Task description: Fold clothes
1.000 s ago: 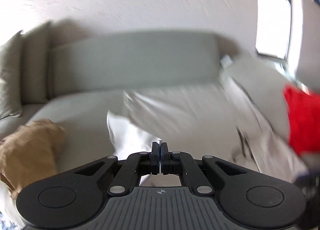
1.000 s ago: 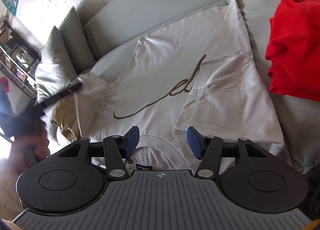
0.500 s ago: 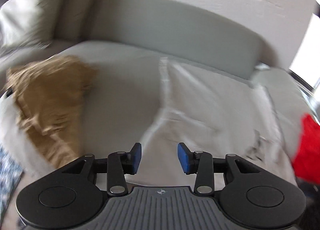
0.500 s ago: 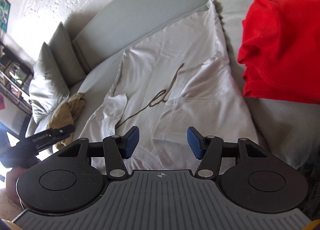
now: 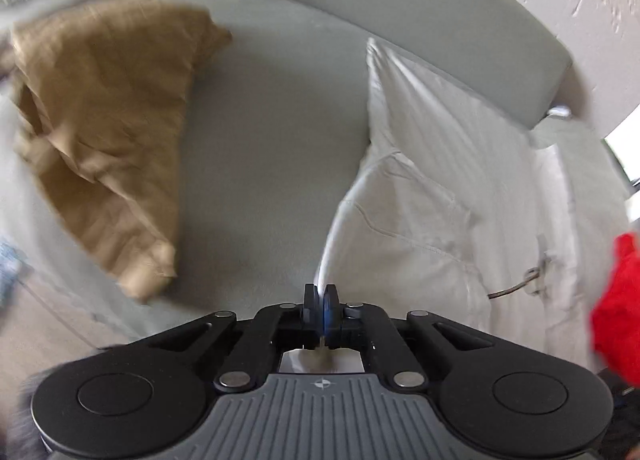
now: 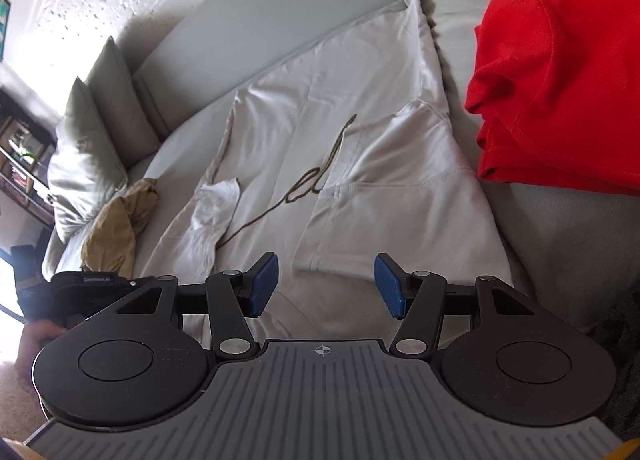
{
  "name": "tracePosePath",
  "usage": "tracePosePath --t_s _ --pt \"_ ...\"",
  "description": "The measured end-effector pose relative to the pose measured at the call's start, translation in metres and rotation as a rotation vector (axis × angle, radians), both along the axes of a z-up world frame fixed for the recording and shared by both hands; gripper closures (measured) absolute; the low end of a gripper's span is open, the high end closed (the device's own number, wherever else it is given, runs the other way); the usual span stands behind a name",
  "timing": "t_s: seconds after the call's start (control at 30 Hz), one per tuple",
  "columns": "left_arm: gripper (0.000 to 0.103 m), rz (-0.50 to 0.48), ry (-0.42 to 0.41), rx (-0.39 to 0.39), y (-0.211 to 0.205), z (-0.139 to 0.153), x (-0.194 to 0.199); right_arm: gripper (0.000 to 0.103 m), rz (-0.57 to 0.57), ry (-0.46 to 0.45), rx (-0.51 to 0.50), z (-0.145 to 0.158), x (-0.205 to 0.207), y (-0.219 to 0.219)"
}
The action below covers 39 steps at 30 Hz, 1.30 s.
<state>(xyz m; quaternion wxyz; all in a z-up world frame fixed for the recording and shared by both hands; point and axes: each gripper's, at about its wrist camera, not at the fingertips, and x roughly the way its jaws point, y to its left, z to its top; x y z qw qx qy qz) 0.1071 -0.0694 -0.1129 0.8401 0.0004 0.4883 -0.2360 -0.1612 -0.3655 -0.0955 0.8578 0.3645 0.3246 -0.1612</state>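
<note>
A white T-shirt (image 6: 360,108) with brown script lettering lies spread on the grey sofa (image 6: 248,32), both sleeves folded onto its body. It also shows in the left wrist view (image 5: 432,188). My left gripper (image 5: 320,294) is shut on the shirt's near left edge, white cloth pinched between the blue pads. My right gripper (image 6: 326,284) is open and empty, hovering over the shirt's near edge by the right folded sleeve (image 6: 404,204).
A tan garment (image 5: 104,116) lies crumpled to the left of the shirt, also in the right wrist view (image 6: 120,220). A red garment (image 6: 560,72) lies folded on the right, seen too in the left wrist view (image 5: 618,300). Grey cushions (image 6: 84,152) stand at the sofa's left end.
My left gripper let go of the left sleeve, opened, moved down to the shirt's near left edge and shut on it. My right gripper stayed open and shifted slightly.
</note>
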Motion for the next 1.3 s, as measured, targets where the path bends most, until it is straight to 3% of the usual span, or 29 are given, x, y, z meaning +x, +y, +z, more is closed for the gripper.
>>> tracePosePath --t_s 0.1,0.17,0.2,0.23,0.3,0.4,0.43,0.5,0.57,0.67,0.8,0.83,0.9,1.0,1.03,1.13,1.23,1.3 --pt "0.1 0.003 0.057 0.035 -0.002 -0.013 0.004 0.043 -0.005 0.008 -0.009 -0.001 -0.001 -0.001" --pt "0.094 0.011 0.045 0.063 -0.006 -0.013 0.004 0.043 -0.006 0.018 0.001 -0.004 0.0 -0.002" --pt "0.086 0.019 0.026 0.077 -0.008 -0.01 0.001 0.043 -0.004 0.02 0.003 -0.004 0.0 -0.002" --pt "0.064 0.027 0.007 0.091 -0.009 -0.006 -0.001 0.043 -0.001 0.018 0.002 -0.003 -0.001 -0.003" --pt "0.052 0.072 -0.074 0.157 -0.01 0.003 -0.012 0.043 -0.011 0.022 -0.03 0.0 -0.004 -0.003" --pt "0.054 0.14 -0.195 0.279 -0.016 0.015 -0.027 0.042 -0.042 0.058 -0.102 0.006 -0.008 -0.008" --pt "0.062 0.161 -0.232 0.285 -0.012 0.021 -0.034 0.042 -0.05 0.072 -0.121 0.006 -0.008 -0.01" --pt "0.076 0.114 -0.275 0.216 -0.012 0.031 -0.048 0.045 -0.052 0.104 -0.155 0.006 -0.007 -0.012" --pt "0.078 0.022 -0.284 0.14 -0.021 0.036 -0.06 0.064 -0.022 0.143 -0.206 0.005 0.004 -0.01" --pt "0.078 -0.078 -0.286 0.125 -0.05 0.03 -0.068 0.071 0.068 0.17 -0.303 0.004 0.027 -0.002" --pt "0.079 -0.164 -0.224 0.174 -0.079 0.005 -0.071 0.068 0.133 0.234 -0.419 -0.01 0.045 0.009" --pt "0.081 -0.178 -0.187 0.205 -0.082 -0.005 -0.073 0.067 0.157 0.266 -0.421 -0.017 0.045 0.011" --pt "0.08 -0.211 -0.197 0.237 -0.081 -0.007 -0.084 0.066 0.194 0.296 -0.42 -0.02 0.036 0.015" --pt "0.081 -0.229 -0.114 0.267 -0.072 -0.004 -0.094 0.065 0.223 0.38 -0.311 -0.021 0.019 0.013" --pt "0.081 -0.231 -0.108 0.257 -0.07 -0.002 -0.098 0.066 0.209 0.384 -0.266 -0.021 0.011 0.012" --pt "0.076 -0.234 -0.135 0.219 -0.066 0.003 -0.111 0.065 0.155 0.258 -0.216 -0.008 -0.01 0.012" --pt "0.065 -0.235 -0.172 0.184 -0.069 0.01 -0.123 0.056 0.179 0.167 -0.327 0.005 -0.005 0.025" --pt "0.062 -0.258 -0.173 0.164 -0.071 0.011 -0.129 0.056 0.243 0.146 -0.407 0.006 0.007 0.038"
